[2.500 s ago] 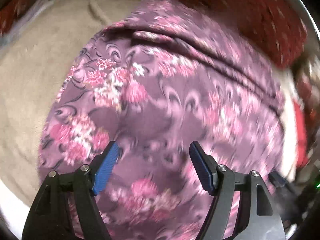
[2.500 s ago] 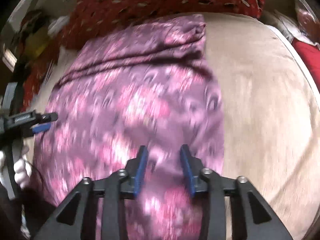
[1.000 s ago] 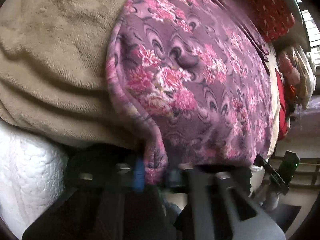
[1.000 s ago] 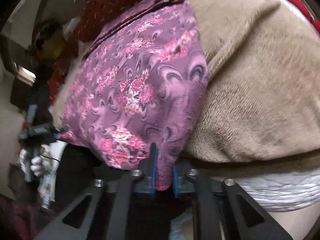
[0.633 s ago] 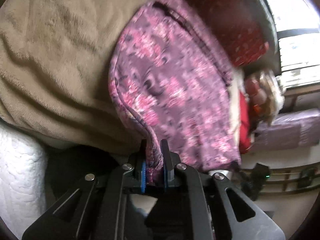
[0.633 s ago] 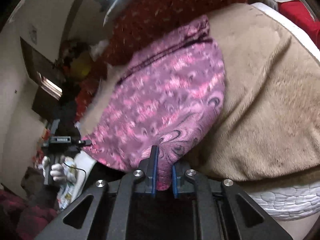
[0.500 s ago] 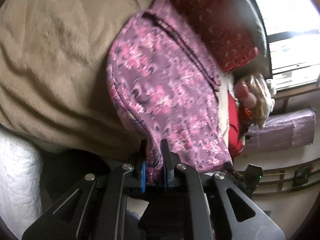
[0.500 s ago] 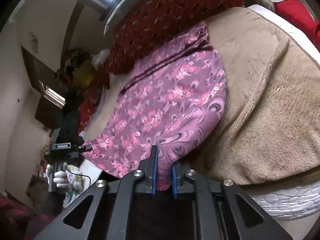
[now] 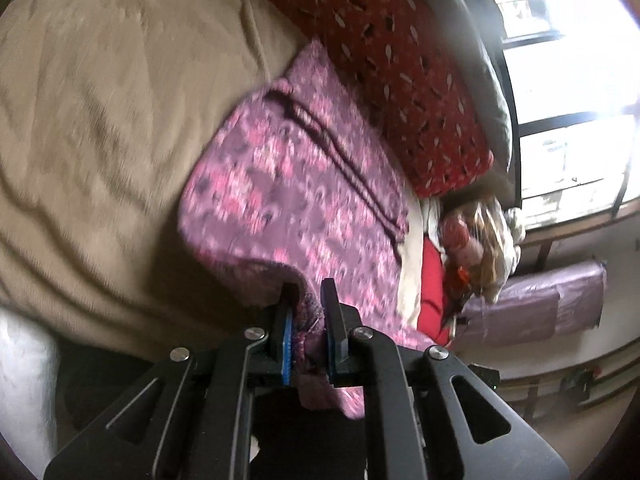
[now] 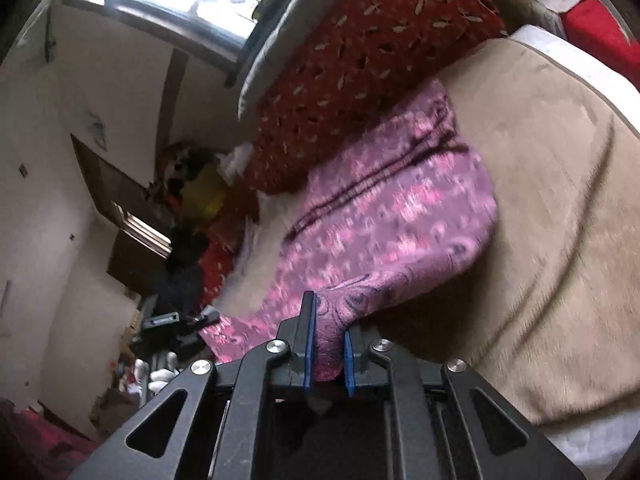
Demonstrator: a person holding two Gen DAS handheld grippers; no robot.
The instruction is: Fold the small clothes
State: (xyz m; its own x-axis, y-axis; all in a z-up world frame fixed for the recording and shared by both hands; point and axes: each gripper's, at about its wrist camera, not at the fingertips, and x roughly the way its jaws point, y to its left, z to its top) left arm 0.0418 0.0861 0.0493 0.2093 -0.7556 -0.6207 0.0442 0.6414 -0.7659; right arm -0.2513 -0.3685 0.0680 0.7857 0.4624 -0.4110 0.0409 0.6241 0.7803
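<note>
A purple floral garment [image 9: 296, 184] lies spread across a tan fleece blanket [image 9: 100, 112] on a bed, its near hem raised off the bedding at two corners. The left gripper [image 9: 307, 312] pinches one corner of that hem between its blue-padded fingers [image 9: 286, 340], the fabric bunched in the narrow gap and hanging below the pads. In the right wrist view, the right gripper [image 10: 327, 336] is clamped on the opposite corner of the same garment [image 10: 384, 224], cloth gripped tightly between its blue pads [image 10: 307, 348]. From each grip the garment rises and stretches away toward a red patterned pillow [image 9: 400, 52] at the far side of the bed, where dark seam lines cross the cloth near its far edge. The left gripper also shows at the lower left of the right wrist view [image 10: 180, 320], beside the cloth's far corner. A bright window [image 9: 572, 92] stands beyond the pillow, and a red cloth [image 9: 430, 280] lies just past the garment's edge.
</note>
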